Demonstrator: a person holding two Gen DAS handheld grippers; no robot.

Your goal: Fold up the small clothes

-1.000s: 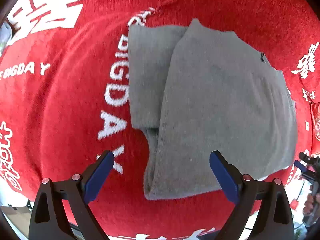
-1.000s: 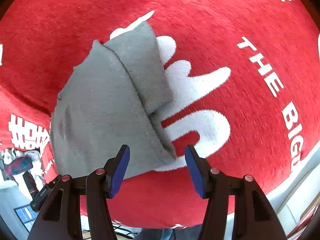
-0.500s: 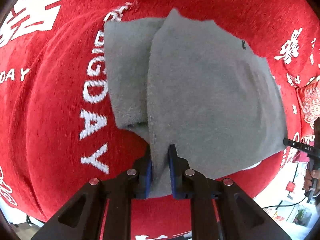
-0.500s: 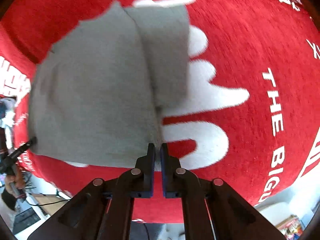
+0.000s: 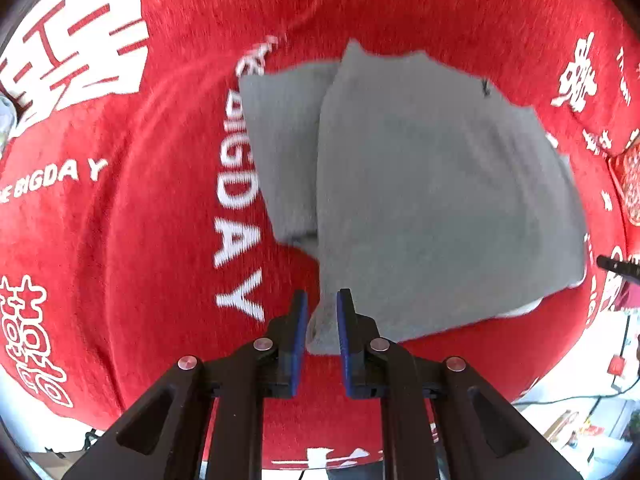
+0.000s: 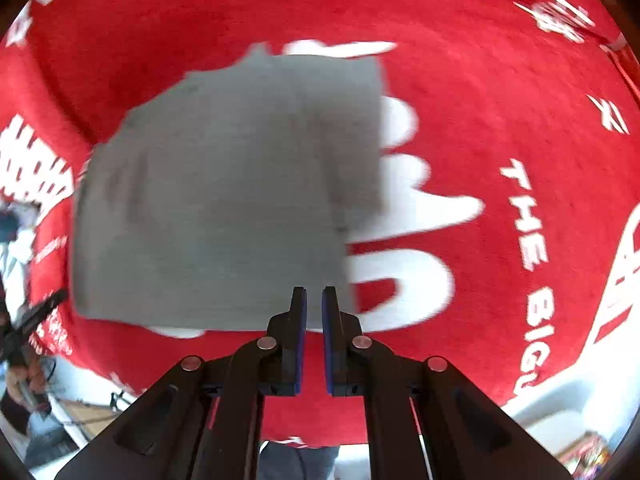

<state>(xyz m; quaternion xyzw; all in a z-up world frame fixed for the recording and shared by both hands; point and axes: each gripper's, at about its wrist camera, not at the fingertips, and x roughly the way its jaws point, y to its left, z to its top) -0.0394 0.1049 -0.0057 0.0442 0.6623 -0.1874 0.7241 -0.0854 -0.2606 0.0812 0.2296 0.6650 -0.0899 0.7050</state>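
Grey knit garment (image 5: 432,200), partly folded, spread on a red fleece cover (image 5: 140,240) printed with white lettering and characters; one narrower panel showing at its left edge in the left wrist view, tucked under the broader top layer, a small dark mark near the far right corner

Near corner of that cloth bunched and pinched between the blue-padded fingers (image 5: 299,332) of the left gripper (image 5: 321,320), pads nearly together with only the thickness of the fabric between them, corner raised a little off the cover

Other near corner of the same garment (image 6: 224,200) caught at the right gripper (image 6: 314,312), fingers (image 6: 329,320) drawn almost fully closed on a thin edge of grey cloth; right wrist view blurred, so exact amount of fabric held hard to tell

Both black gripper frames pointing steeply down at the cover

Beyond the red edge, a pale floor, cables and cluttered oddments, too small to name; tip of the opposite black gripper (image 5: 618,266) just in view at the far right of the left wrist view
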